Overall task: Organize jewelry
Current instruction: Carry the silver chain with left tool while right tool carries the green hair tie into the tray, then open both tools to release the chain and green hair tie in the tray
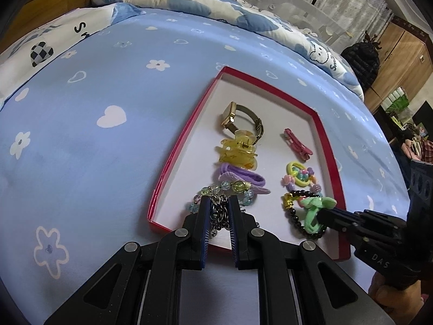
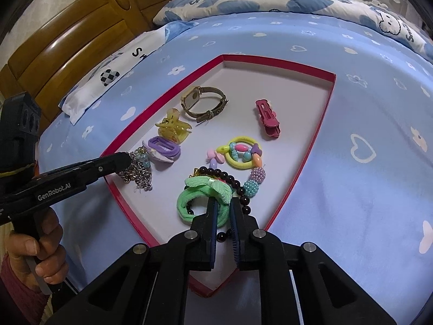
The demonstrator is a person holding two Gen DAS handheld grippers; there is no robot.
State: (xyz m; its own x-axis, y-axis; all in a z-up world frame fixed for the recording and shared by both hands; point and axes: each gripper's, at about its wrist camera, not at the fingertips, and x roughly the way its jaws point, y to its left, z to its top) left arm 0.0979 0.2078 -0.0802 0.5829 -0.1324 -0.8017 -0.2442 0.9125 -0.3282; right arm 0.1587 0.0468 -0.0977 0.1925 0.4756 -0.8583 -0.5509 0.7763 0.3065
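The left gripper [image 1: 219, 203] points steeply down, its two black fingers with blue pads nearly closed, pinching a silver chain [image 1: 217, 211] between the pads. The right gripper [image 2: 223, 205] also tilts steeply down, its jaws narrow and clamped on a green hair tie [image 2: 200, 197] at the tips. The left hand [image 2: 40, 246] wraps around that tool's pistol-style handle, a dark red sleeve [image 2: 19, 298] at the wrist. The two tools sit side by side, tips apart.

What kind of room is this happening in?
Most likely a bedroom. The red tray of jewelry sits on a bed with a blue flower-and-heart sheet, a rumpled quilt lies at the far side, and a wooden headboard stands behind.
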